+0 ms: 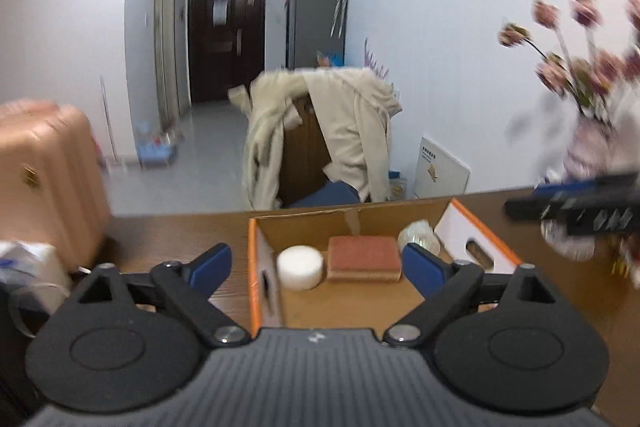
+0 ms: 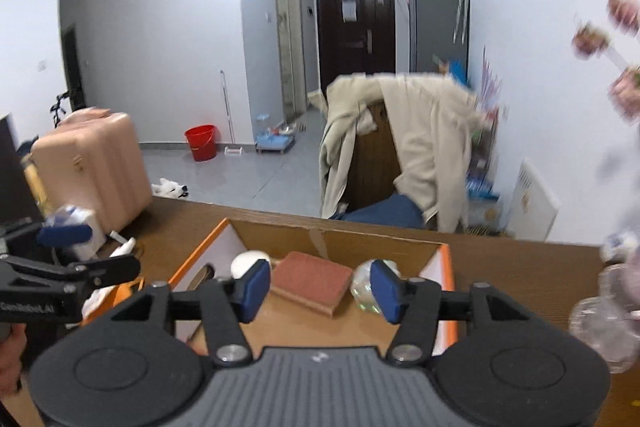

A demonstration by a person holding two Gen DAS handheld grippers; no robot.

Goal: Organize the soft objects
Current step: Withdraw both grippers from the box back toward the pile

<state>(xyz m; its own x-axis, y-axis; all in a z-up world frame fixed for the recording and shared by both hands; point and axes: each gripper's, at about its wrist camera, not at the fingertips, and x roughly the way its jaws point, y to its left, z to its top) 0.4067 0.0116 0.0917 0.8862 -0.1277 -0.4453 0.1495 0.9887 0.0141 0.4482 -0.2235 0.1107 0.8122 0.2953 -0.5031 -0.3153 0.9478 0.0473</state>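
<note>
An open cardboard box with orange edges sits on the brown table. Inside lie a white round foam puck, a red-brown sponge block and a pale clear wrapped ball. My left gripper is open and empty, held above the box's near side. My right gripper is open and empty over the same box, with the sponge, the puck and the ball between and behind its fingers. The left gripper also shows at the left edge of the right wrist view.
A vase of pink flowers stands at the table's right. A tissue pack lies at the table's left. Beyond the table are a chair draped with a beige coat, a pink suitcase and a red bucket.
</note>
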